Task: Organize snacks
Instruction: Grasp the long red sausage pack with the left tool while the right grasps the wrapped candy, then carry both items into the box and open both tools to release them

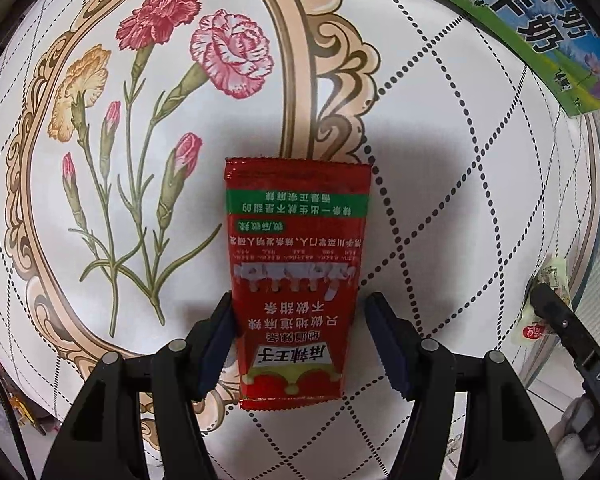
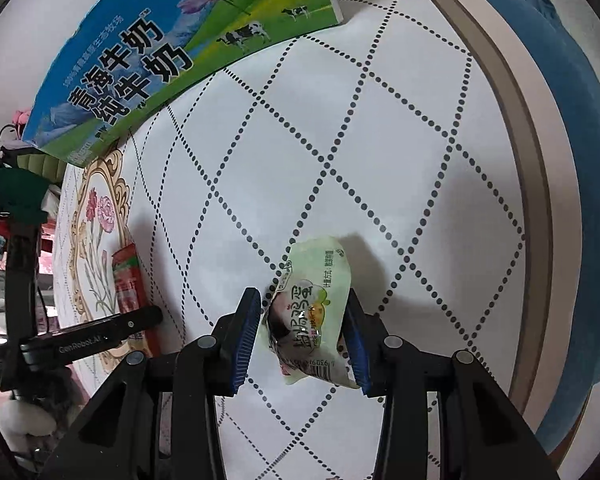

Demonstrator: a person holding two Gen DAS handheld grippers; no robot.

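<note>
Left wrist view looks straight down on a round tabletop (image 1: 440,128) with a white cover, dotted diamond lines and painted flowers (image 1: 172,92) on the left side of the frame. A red snack packet (image 1: 296,280) lies flat in the middle of the frame, with its writing upside down. The left gripper (image 1: 300,344) comes up from the bottom edge. Its two blue pads stand apart, one on each side of the lower half of the red snack packet. The left pad sits right at the packet's edge. The right pad shows a small gap, so the packet is not squeezed. A blue and green milk box (image 1: 540,28) fills the upper right corner. At the right edge of the frame, the right gripper's black finger sits against a pale green snack bag (image 1: 554,280).

Right wrist view shows the right gripper (image 2: 302,336) low in the middle of the frame. Its blue pads pinch the pale green snack bag (image 2: 312,312) from both sides, and the bag looks crumpled between them. The milk box (image 2: 172,48) lies across the upper left. The red snack packet (image 2: 130,288) is at the left, beside the left gripper's black finger (image 2: 112,326). Something blue (image 2: 572,160) lies past the tabletop rim on the right.
</note>
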